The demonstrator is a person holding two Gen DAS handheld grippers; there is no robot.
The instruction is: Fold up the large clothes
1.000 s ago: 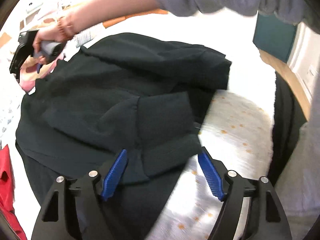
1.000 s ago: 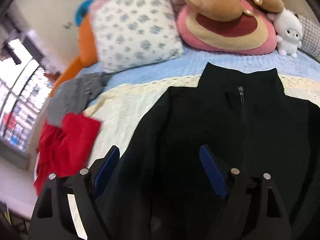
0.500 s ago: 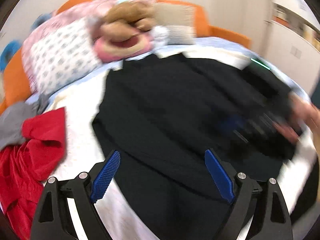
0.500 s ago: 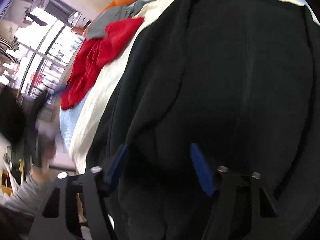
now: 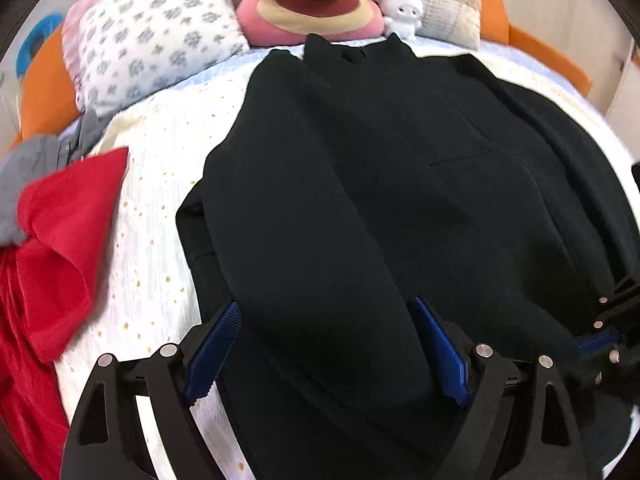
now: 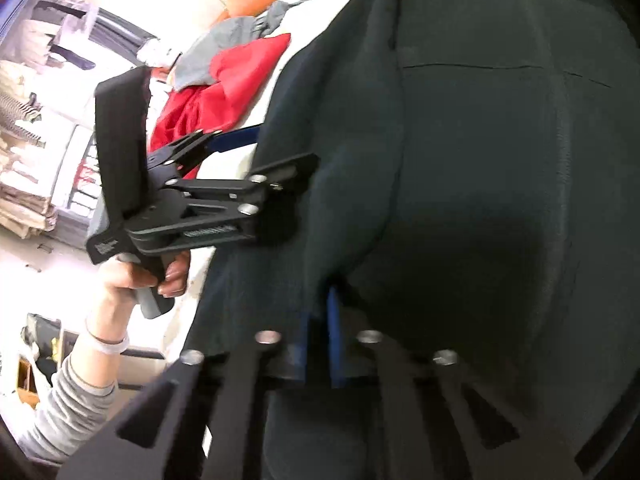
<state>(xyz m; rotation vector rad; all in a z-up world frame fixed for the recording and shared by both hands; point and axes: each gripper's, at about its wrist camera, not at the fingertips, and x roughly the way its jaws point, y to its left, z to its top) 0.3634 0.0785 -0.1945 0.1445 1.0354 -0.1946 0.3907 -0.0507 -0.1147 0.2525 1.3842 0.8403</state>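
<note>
place: home bedroom, likely | evidence: bed (image 5: 152,184); pillow (image 5: 148,44); plush toys (image 5: 316,4)

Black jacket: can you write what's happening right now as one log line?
step: grab hem | black jacket flat on bed | left gripper open over hem | right gripper shut on black jacket

The left gripper (image 5: 326,350) is showing black arms, silver screws and ribbed blue pads (image 5: 212,354); behind its handle, a bare-skinned hand (image 6: 138,274) is wearing a pale wristband and grey sleeve.
</note>
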